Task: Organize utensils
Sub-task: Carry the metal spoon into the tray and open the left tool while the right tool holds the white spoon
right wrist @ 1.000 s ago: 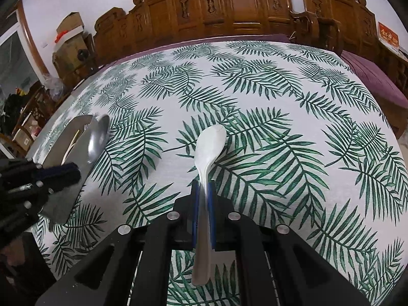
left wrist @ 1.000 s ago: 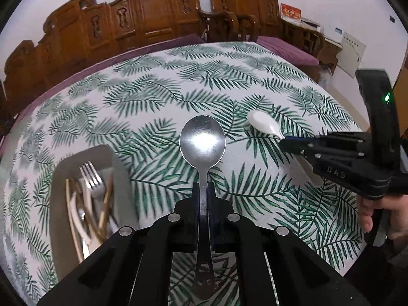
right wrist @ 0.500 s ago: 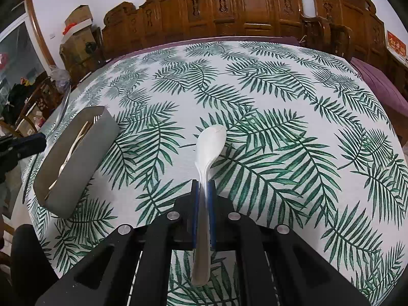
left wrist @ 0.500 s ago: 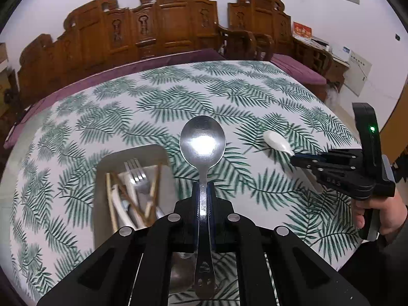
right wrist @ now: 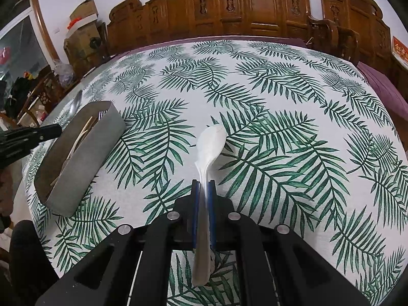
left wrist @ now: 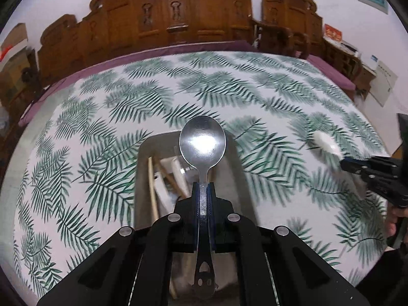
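My left gripper [left wrist: 203,191] is shut on the handle of a metal spoon [left wrist: 202,145] and holds it directly over the grey utensil box [left wrist: 142,168], which holds chopsticks, a fork and white utensils. My right gripper [right wrist: 203,188] is shut on a white ceramic spoon [right wrist: 211,142], held above the leaf-print tablecloth to the right of the box [right wrist: 84,163]. The right gripper also shows at the right edge of the left wrist view [left wrist: 344,163] with the white spoon [left wrist: 326,144]. The left gripper shows at the left edge of the right wrist view [right wrist: 54,130].
The round table with the leaf-print cloth [right wrist: 280,117] fills both views. Carved wooden chairs [left wrist: 204,12] line the far side. Boxes and clutter [right wrist: 81,23] stand at the left of the room.
My left gripper has moved left with the metal spoon, from beside the box to directly over it. The right gripper still holds the white spoon and has shifted only a little.
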Demonstrator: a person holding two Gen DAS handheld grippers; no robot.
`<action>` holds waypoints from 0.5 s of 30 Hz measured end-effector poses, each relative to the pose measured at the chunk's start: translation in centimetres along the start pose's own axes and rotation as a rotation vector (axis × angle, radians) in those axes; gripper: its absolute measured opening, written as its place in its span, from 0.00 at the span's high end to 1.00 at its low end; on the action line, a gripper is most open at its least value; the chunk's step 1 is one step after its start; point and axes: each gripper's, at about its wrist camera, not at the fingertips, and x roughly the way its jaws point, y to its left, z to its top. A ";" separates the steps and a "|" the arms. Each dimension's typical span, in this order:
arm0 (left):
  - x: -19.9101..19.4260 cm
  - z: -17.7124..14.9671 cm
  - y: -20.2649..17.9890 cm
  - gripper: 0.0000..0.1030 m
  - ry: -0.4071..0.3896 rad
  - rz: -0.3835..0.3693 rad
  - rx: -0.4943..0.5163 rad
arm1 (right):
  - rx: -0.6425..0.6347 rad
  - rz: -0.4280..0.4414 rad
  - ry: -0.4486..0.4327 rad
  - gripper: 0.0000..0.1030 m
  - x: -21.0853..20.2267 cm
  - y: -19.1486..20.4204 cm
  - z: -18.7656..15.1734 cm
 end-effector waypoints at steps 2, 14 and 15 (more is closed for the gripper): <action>0.8 -0.2 0.8 0.95 0.015 0.014 -0.009 | -0.002 0.001 0.000 0.92 0.0 0.1 0.0; 3.9 -1.3 1.7 0.95 0.089 0.048 -0.004 | -0.021 0.022 -0.005 0.92 -0.3 1.2 0.1; 4.1 -1.4 1.7 0.95 0.099 0.050 -0.004 | -0.025 0.026 -0.007 0.92 -0.4 1.4 0.1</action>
